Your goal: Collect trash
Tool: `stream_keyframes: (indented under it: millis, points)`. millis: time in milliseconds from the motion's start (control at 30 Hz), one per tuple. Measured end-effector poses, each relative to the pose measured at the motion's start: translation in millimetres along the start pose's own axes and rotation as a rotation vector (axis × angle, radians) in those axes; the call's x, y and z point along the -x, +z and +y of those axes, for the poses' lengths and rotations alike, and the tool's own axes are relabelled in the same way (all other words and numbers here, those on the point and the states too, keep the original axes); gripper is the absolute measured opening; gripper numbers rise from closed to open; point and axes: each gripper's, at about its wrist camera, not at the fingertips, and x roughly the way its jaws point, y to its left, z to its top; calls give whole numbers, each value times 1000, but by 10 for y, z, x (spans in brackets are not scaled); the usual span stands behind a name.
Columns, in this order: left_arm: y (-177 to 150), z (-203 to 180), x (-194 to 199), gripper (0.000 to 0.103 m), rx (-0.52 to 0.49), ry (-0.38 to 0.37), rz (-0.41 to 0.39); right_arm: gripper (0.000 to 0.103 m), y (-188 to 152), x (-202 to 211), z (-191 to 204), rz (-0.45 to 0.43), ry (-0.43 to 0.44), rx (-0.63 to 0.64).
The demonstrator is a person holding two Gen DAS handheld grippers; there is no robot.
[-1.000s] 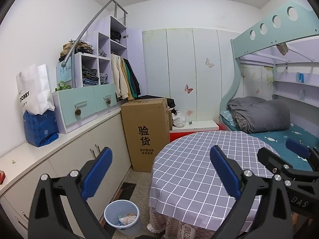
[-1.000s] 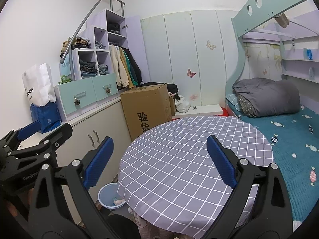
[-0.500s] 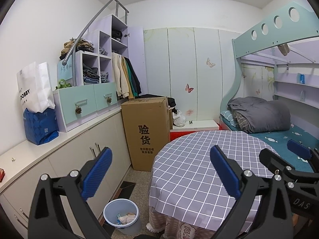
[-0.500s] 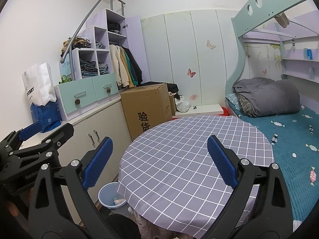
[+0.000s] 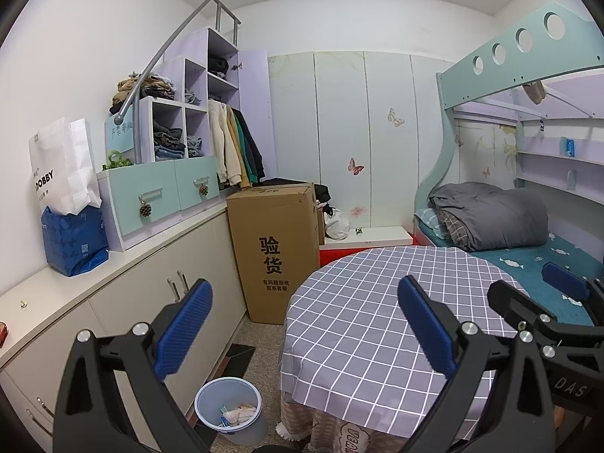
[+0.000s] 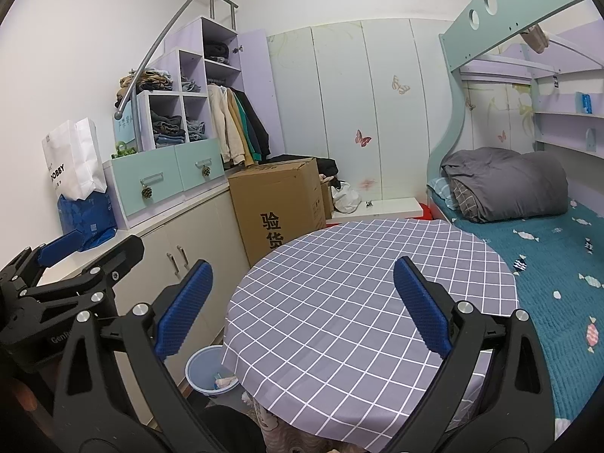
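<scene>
A grey-and-white checked cloth covers the round table (image 6: 339, 283), matt and smooth. The pale blue plastic bin (image 5: 211, 404) looks slightly glossy. The brown cardboard box (image 5: 275, 249) is matt. Ribbed blue pads line the black plastic fingers (image 5: 181, 324).

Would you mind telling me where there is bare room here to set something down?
The round checked table top is bare all over, beside the bed. The white counter is bare between the blue bag and the cardboard box. The floor is crowded: the trash bin fills the gap between cabinet and table.
</scene>
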Motion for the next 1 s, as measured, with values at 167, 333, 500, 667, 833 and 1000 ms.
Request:
stream_keyframes:
  millis: [167, 333, 500, 667, 833, 1000]
  points:
    - [1, 0, 1, 97, 0, -1, -1, 95, 12, -4, -5, -1, -4, 3]
    - [3, -8, -7, 97, -1, 0, 2, 95, 18, -7, -6, 0, -7, 4]
    - [6, -8, -4, 97, -1, 0, 1, 95, 19, -13, -13, 2, -10, 4]
    - [6, -15, -13, 97, -2, 1, 1, 95, 16, -27, -21, 6, -10, 1]
    - [6, -15, -10, 97, -2, 0, 2, 95, 18, -29, -33, 7, -11, 1]
    - [6, -12, -12, 97, -2, 0, 3, 95, 2, -43, -39, 13, -10, -1]
